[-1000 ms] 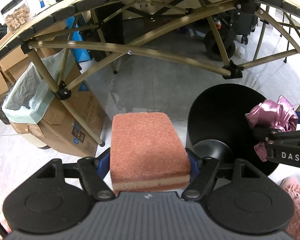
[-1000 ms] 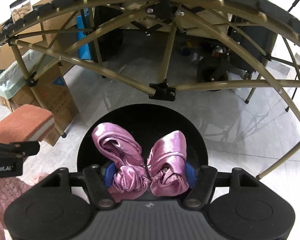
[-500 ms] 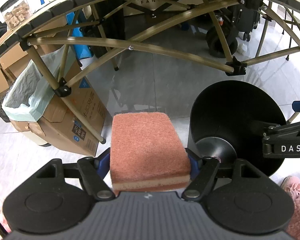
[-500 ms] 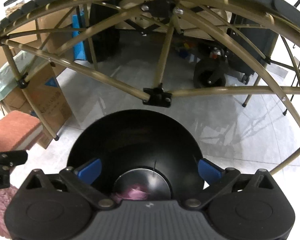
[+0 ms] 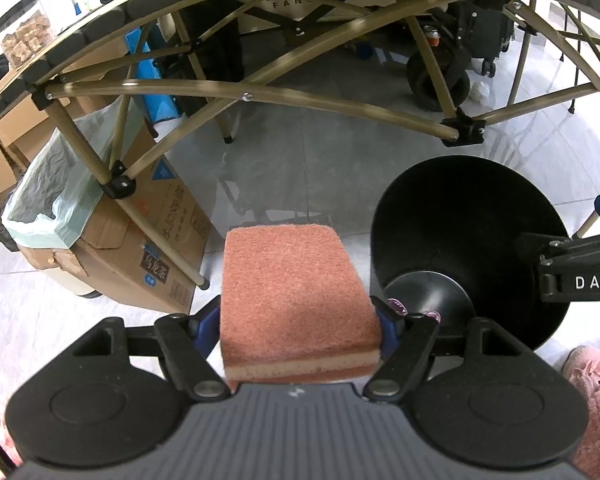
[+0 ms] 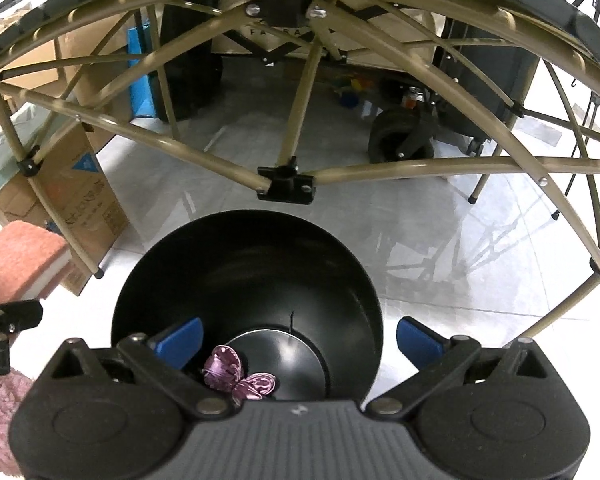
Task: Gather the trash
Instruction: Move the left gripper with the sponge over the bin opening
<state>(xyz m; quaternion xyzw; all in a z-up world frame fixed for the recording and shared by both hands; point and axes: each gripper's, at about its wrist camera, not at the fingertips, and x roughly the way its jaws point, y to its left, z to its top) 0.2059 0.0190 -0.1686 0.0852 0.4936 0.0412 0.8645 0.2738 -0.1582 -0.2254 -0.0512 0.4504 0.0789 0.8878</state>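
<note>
My left gripper (image 5: 299, 318) is shut on a reddish-brown sponge (image 5: 294, 284) with a pale yellow underside, held above the floor just left of a round black bin (image 5: 466, 240). In the right wrist view the sponge (image 6: 18, 262) shows at the left edge. My right gripper (image 6: 298, 338) hangs open over the black bin (image 6: 246, 280), its blue pads (image 6: 180, 338) spread wide with nothing between them. A crumpled pink satin bow (image 6: 238, 378) lies on the bin's bottom; a sliver of the bow (image 5: 396, 305) shows in the left wrist view.
A folding table's tan crossed legs (image 6: 286, 178) arch over the bin. A cardboard box (image 5: 140, 248) lined with a pale green bag (image 5: 60, 200) stands at the left. A wheeled cart (image 5: 440, 76) sits behind. Pink fluffy slippers (image 5: 592, 372) are near the bin.
My right gripper opened and let go of the pink bow, which dropped to the bottom of the black bin. The left gripper and its sponge stayed put.
</note>
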